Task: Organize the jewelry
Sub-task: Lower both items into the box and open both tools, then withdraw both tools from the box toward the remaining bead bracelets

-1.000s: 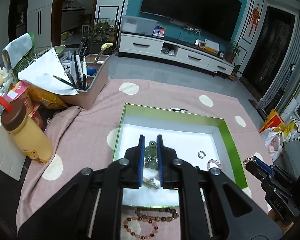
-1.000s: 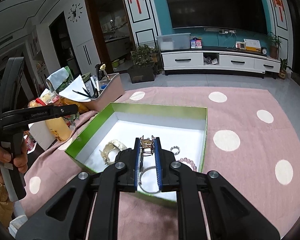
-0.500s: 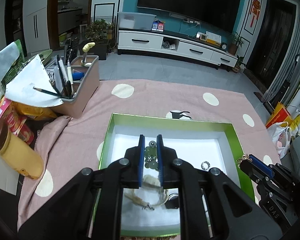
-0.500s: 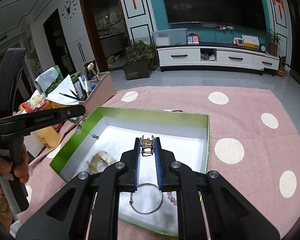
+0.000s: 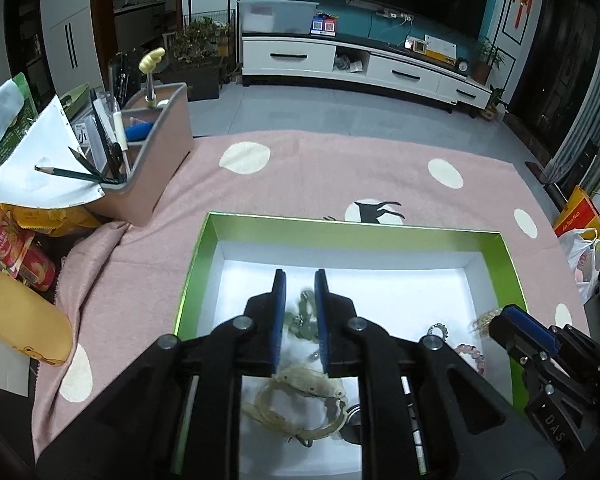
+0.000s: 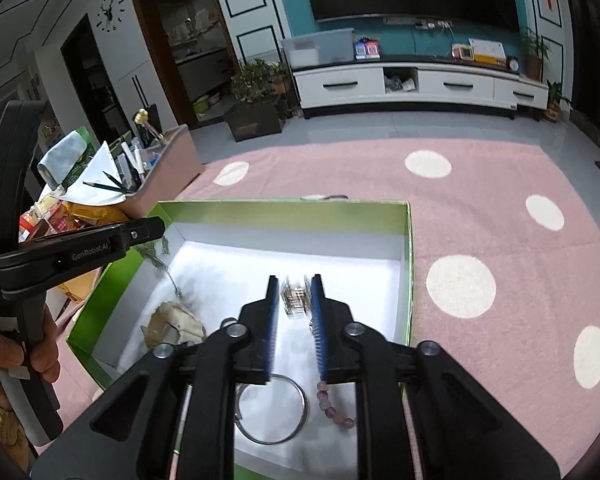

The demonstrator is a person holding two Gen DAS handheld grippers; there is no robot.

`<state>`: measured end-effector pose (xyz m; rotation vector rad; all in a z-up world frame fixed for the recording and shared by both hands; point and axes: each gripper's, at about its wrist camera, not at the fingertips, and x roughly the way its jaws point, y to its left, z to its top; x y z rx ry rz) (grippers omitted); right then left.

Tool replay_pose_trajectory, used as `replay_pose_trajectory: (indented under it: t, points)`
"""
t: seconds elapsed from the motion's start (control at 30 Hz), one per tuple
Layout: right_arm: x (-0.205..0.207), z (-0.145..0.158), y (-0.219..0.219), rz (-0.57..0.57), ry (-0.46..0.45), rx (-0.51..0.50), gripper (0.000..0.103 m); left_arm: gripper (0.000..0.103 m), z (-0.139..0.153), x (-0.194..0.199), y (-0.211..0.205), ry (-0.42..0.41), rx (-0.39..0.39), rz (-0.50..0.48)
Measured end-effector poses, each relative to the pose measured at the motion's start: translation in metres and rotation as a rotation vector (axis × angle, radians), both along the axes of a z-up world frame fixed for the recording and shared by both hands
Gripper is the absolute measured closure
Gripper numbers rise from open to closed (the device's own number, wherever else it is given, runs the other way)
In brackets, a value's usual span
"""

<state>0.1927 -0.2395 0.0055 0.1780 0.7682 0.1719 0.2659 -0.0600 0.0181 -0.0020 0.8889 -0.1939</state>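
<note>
A green box (image 5: 356, 227) with a white floor sits on the pink dotted cloth. My left gripper (image 5: 300, 280) is over the box, jaws parted, with a pale green bead piece (image 5: 302, 322) blurred between them. My right gripper (image 6: 294, 286) is over the box too, jaws parted, with a gold piece (image 6: 296, 300) blurred between them. In the box lie a cream necklace (image 5: 300, 400), a small ring (image 5: 438, 329), a pink bead bracelet (image 6: 336, 412) and a silver bangle (image 6: 272, 412). The right gripper also shows at the right of the left wrist view (image 5: 516, 320).
A pink-grey desk organiser (image 5: 148, 160) with pencils stands at the left rear, with snack packets (image 5: 16, 236) and a yellow bottle (image 5: 20, 320) beside it. The pink dotted cloth (image 6: 500, 240) spreads to the right of the box.
Both grippers have moved forward and lower into the box and both jaws have opened wider. The green bead piece and the gold piece now look loose and blurred between the fingers.
</note>
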Motion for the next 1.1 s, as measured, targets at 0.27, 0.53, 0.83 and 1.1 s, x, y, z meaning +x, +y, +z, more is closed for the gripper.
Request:
replay_pose_trajectory:
  t: [0.27,0.53,0.83,1.1]
  points:
    - [-0.020,0.004,-0.025,-0.034,-0.020,0.053,0.065,0.036,0.008,-0.014,0.002,-0.021,-0.003,-0.001]
    - [-0.070,0.018,-0.055,-0.048,-0.059,0.072,0.058,0.007,0.031,-0.053,0.025,-0.075,-0.032,0.010]
    - [-0.128,0.024,-0.057,0.001,-0.052,0.076,0.057,0.002,0.037,-0.118,0.065,-0.075,-0.066,0.048]
    - [-0.151,0.027,-0.035,0.066,-0.017,0.049,0.056,0.002,0.026,-0.167,0.082,-0.031,-0.115,0.041]
